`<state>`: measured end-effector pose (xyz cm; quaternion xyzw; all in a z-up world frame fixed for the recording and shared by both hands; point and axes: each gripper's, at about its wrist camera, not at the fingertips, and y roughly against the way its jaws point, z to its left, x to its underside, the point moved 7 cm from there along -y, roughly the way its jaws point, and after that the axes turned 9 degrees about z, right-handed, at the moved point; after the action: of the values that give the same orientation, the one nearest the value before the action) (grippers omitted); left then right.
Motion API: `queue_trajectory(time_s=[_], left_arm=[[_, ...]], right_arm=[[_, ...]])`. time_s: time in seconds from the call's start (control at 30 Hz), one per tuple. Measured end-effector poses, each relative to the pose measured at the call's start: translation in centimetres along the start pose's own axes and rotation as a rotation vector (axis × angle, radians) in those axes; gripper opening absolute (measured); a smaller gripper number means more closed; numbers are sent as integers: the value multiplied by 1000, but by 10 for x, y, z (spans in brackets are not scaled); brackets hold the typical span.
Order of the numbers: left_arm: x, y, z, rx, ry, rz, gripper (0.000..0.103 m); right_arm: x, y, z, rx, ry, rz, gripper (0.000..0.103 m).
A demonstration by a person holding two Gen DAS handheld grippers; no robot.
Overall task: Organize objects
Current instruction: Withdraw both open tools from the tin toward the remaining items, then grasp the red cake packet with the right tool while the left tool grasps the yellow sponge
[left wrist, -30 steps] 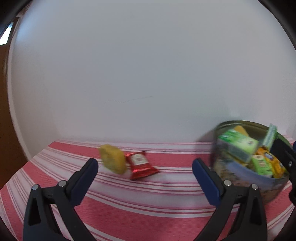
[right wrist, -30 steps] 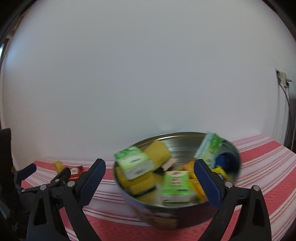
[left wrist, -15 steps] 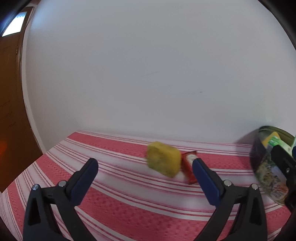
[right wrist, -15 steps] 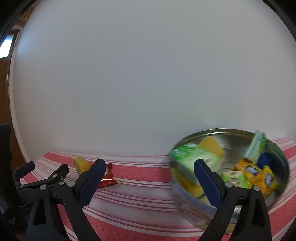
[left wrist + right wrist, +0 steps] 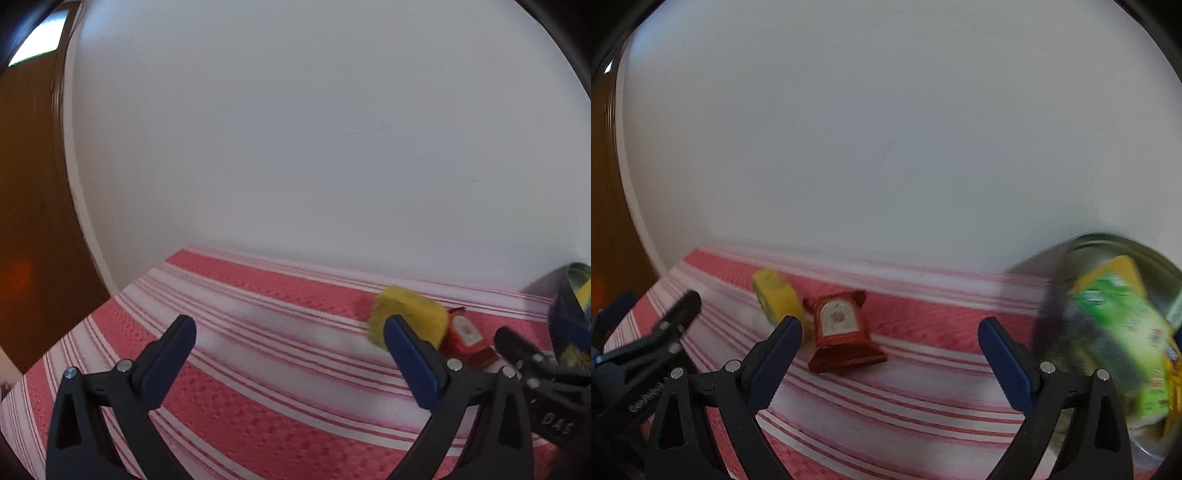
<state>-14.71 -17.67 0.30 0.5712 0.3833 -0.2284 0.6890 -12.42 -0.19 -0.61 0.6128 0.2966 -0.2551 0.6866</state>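
left gripper (image 5: 290,347) wide, empty, over striped cloth (image 5: 258,369) | right gripper (image 5: 890,341) wide, empty | yellow sponge (image 5: 406,317) touching red packet (image 5: 840,328) on cloth near wall | metal bowl (image 5: 1108,251) of packets at right, blurred

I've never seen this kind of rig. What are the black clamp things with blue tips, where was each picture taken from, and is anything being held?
No robot here: a person holds a pair of hand-held tongs in each hand, with a fisheye camera on each looking along its two fingers. One picture looks out from the left tongs, the other from the right tongs. Both are open and hold nothing. On the red-and-white striped cloth lie a yellow packet and beside it a red packet. To the right stands a metal tin filled with snack packs, blurred by motion.
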Motion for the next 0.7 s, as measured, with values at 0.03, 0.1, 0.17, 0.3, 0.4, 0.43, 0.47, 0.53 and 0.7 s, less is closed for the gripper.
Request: queue_trajectory(time_s=[0.03, 0.1, 0.17, 0.3, 0.4, 0.43, 0.47, 0.53, 0.7], left_arm=[[0, -4, 5, -1, 16, 15, 103], [2, -9, 11, 4, 44, 42, 103], [2, -12, 12, 12, 53, 56, 103], [4, -14, 10, 20, 52, 75, 103], [5, -15, 8, 21, 47, 80, 103], [5, -16, 8, 21, 43, 83, 103], [5, -17, 7, 23, 38, 86, 103], [5, -21, 7, 24, 30, 95, 103], [5, -29, 8, 33, 19, 116, 103]], right_arm=[[1, -8, 3, -4, 10, 31, 98], [3, -26, 7, -7, 24, 94, 98], [2, -40, 12, -3, 38, 144, 91], [0, -57, 22, 11, 77, 198, 83], [-2, -71, 26, 22, 86, 242, 82], [-3, -71, 26, 21, 81, 244, 81], [-4, -73, 25, 15, 71, 248, 80], [-3, -79, 24, 7, 59, 274, 79], [-2, -81, 24, 0, 68, 280, 66]])
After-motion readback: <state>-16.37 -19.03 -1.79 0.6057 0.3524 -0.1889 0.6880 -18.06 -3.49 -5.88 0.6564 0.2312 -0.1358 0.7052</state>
